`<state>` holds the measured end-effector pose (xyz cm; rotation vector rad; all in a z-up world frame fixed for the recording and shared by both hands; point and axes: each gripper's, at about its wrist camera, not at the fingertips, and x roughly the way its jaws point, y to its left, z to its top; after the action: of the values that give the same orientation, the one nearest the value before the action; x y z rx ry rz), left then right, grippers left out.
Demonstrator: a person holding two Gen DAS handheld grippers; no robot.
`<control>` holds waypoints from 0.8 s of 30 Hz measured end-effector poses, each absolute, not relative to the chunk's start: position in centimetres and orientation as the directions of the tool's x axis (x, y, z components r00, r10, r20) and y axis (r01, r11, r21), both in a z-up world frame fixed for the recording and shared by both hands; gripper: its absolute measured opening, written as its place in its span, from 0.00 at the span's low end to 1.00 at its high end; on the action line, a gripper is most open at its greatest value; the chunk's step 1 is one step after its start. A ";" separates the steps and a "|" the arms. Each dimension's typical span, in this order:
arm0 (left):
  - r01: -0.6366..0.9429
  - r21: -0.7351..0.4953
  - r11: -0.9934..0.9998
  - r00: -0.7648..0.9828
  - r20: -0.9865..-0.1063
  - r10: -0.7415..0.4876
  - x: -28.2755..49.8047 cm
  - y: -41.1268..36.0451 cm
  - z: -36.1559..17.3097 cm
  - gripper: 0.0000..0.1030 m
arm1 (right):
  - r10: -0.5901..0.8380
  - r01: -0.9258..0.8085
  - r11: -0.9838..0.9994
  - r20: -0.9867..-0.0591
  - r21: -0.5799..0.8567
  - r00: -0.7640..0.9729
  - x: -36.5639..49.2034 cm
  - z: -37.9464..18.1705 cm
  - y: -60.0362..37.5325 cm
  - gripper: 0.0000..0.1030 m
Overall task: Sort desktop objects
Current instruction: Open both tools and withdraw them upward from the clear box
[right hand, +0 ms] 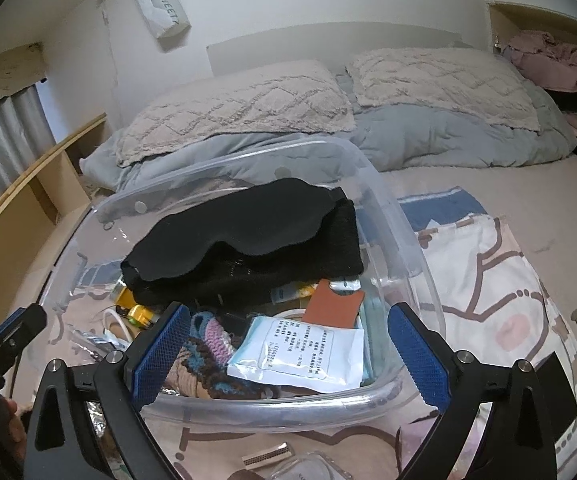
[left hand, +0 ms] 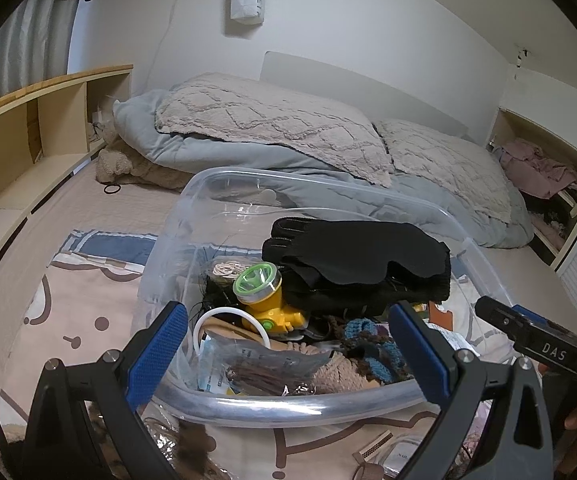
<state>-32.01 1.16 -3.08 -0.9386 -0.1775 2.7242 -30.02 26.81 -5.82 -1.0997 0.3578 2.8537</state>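
A clear plastic bin [left hand: 288,402] [right hand: 272,400] sits on the bed, filled with small items. A black eye mask [left hand: 352,250] [right hand: 240,220] lies on top of black knit gloves [left hand: 368,288] [right hand: 288,264]. A yellow headlamp with a green rim [left hand: 262,292] lies at the left inside. A white printed packet [right hand: 300,354], an orange card [right hand: 334,300] and crocheted yarn pieces [left hand: 372,344] [right hand: 208,344] lie near the front. My left gripper [left hand: 288,350] is open and empty over the bin's near rim. My right gripper [right hand: 288,354] is open and empty over the near rim too.
The bin rests on a patterned sheet [right hand: 488,280]. Pillows [left hand: 272,124] and a grey duvet [right hand: 428,136] lie behind it. A wooden shelf [left hand: 28,128] runs along the left. Small packets and a matchbox-like strip [right hand: 266,456] lie in front of the bin. The other gripper [left hand: 536,340] shows at right.
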 end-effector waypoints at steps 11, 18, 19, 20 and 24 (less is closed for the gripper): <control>-0.186 -0.149 -0.971 -0.776 -0.584 0.238 -30.7 1.8 -2.2 1.00 | -0.025 -0.079 -0.987 -0.620 0.140 -0.784 -28.3 -4.4 26.3 1.00; -0.163 -0.087 -0.983 -0.800 -0.570 0.184 -29.4 2.6 -1.5 1.00 | -0.018 -0.084 -0.986 -0.590 0.145 -0.807 -26.8 -3.4 26.8 1.00; -0.159 -0.072 -0.985 -0.804 -0.569 0.172 -29.1 2.8 -1.4 1.00 | -0.017 -0.082 -0.987 -0.588 0.141 -0.808 -26.6 -3.3 26.8 1.00; -0.159 -0.067 -0.985 -0.805 -0.569 0.168 -29.0 2.9 -1.3 1.00 | -0.016 -0.080 -0.987 -0.588 0.136 -0.809 -26.4 -3.2 26.7 1.00; -0.155 -0.058 -0.986 -0.812 -0.561 0.161 -28.2 3.1 -0.8 1.00 | -0.010 -0.065 -0.992 -0.575 0.110 -0.818 -25.5 -2.7 26.5 1.00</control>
<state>-28.19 3.08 -0.77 -0.8814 -0.0142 2.8421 -25.53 26.55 -2.75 -0.9382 0.1943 2.9612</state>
